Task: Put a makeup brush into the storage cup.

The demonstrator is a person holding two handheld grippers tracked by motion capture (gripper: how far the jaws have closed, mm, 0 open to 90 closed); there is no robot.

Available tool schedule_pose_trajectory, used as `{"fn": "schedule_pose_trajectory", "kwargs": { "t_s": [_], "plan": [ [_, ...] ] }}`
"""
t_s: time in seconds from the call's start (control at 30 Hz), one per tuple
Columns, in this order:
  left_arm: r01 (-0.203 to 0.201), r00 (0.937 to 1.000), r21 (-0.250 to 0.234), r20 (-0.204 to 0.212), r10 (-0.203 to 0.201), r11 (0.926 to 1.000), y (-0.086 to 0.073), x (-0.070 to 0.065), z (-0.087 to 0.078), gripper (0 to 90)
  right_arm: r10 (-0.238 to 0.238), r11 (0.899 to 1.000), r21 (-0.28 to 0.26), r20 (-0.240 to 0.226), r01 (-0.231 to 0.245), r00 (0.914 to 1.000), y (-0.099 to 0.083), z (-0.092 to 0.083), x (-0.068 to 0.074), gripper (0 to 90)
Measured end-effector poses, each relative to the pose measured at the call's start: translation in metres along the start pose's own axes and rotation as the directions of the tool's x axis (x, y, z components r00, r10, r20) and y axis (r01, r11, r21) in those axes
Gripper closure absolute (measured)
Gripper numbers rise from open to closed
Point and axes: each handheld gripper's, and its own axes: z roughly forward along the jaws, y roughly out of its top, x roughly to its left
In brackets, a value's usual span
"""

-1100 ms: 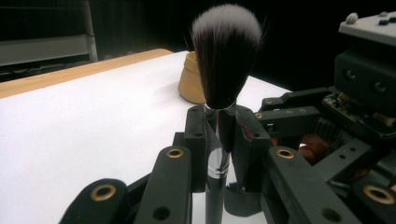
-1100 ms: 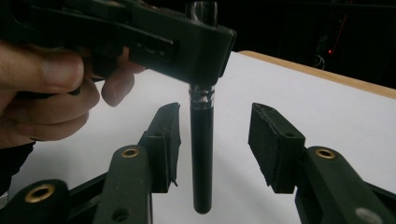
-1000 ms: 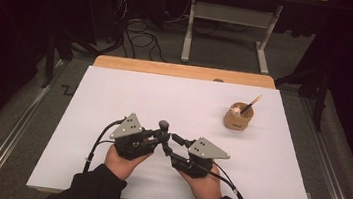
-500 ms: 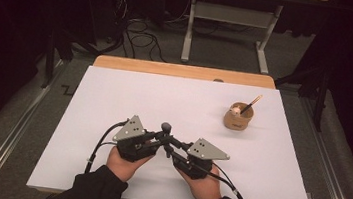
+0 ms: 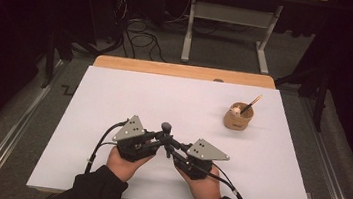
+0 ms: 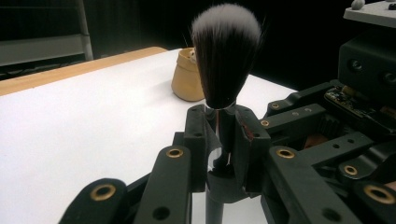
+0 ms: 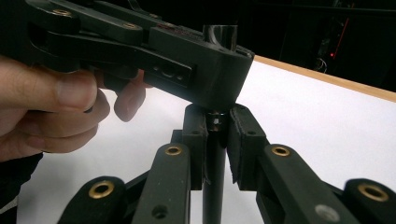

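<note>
Upright black-handled makeup brush (image 6: 226, 56) with dark white-tipped bristles, left gripper (image 5: 161, 139) clamped below its ferrule, right gripper (image 5: 171, 149) just closed on its handle, white table (image 5: 113, 102), tan wooden cup (image 5: 238, 117) well apart.

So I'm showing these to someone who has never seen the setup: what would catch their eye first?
Probably the makeup brush standing upright near the front middle of the white table, its dark, white-tipped bristles on top. The left gripper is shut on the brush's handle just under the bristles, and the right gripper, whose jaws have just been closing, is shut on the handle lower down. Next, the small tan cup holding a stick, off to the right.
</note>
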Motion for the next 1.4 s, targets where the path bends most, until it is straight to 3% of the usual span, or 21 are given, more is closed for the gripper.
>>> {"fn": "schedule_pose_trajectory", "kwargs": {
  "t_s": [0.17,0.43,0.77,1.0,1.4],
  "plan": [
    [0.002,1.0000,-0.003,-0.001,-0.002,1.0000,0.000,0.000,0.000,76.6,0.005,1.000,-0.001,0.001,-0.005,1.0000,0.000,0.000,0.000,80.1],
    [0.009,0.9999,-0.023,-0.009,-0.009,0.9997,0.002,0.002,-0.003,63.6,0.007,1.000,0.006,0.012,-0.007,0.9999,0.000,-0.001,-0.002,80.1],
    [-0.011,0.9998,-0.021,-0.016,0.011,0.9997,0.003,0.004,-0.011,55.7,0.025,1.000,-0.002,0.040,-0.025,0.9989,0.001,-0.005,-0.010,80.1],
    [-0.025,0.9988,-0.014,-0.042,0.024,0.9996,0.003,0.008,-0.017,52.9,0.025,1.000,-0.007,0.052,-0.025,0.9983,0.001,-0.008,-0.014,80.1],
    [0.001,0.9956,-0.021,-0.093,-0.003,0.9998,0.001,0.024,-0.033,47.7,0.033,0.999,-0.019,0.063,-0.032,0.9974,0.003,-0.013,-0.019,80.1]
  ]
}}
